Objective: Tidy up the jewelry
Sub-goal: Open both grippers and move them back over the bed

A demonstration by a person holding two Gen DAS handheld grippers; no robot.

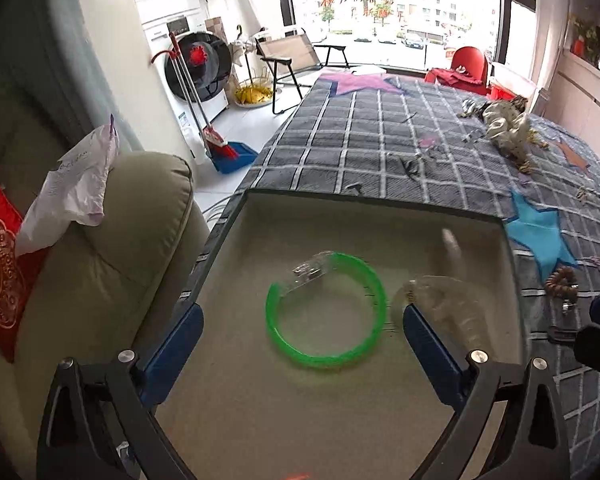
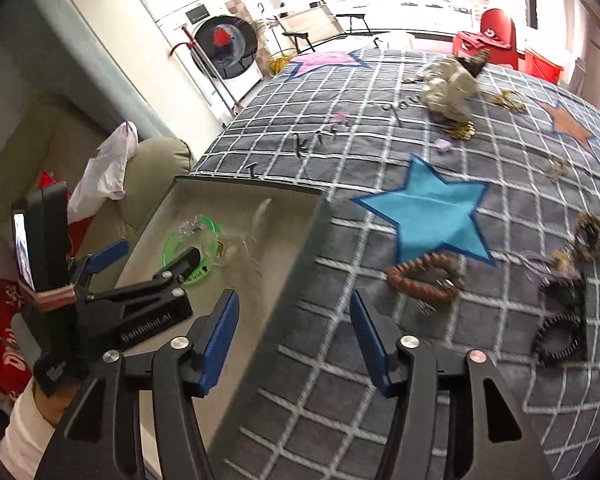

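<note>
A beige-lined tray [image 1: 260, 216] lies on the plaid bed. In it lie a green bangle [image 1: 327, 312] with a clear clasp and a blurred clear piece [image 1: 448, 304] beside it. My left gripper [image 1: 300, 332] is open and empty, low over the tray, its fingers either side of the bangle. In the right wrist view the tray [image 2: 304, 248] and green bangle [image 2: 188, 240] are at the left, with the left gripper [image 2: 156, 256] over them. My right gripper [image 2: 294, 340] is open and empty above the tray's right wall. A brown beaded bracelet [image 2: 424, 276] lies just right of it.
More jewelry lies on the bedspread: a black toothed hair clip [image 2: 560, 336], a dark tangle with purple cord [image 2: 572, 248], a gold and white heap [image 2: 452, 88]. A beige sofa [image 1: 112, 248] with a plastic bag stands left of the tray.
</note>
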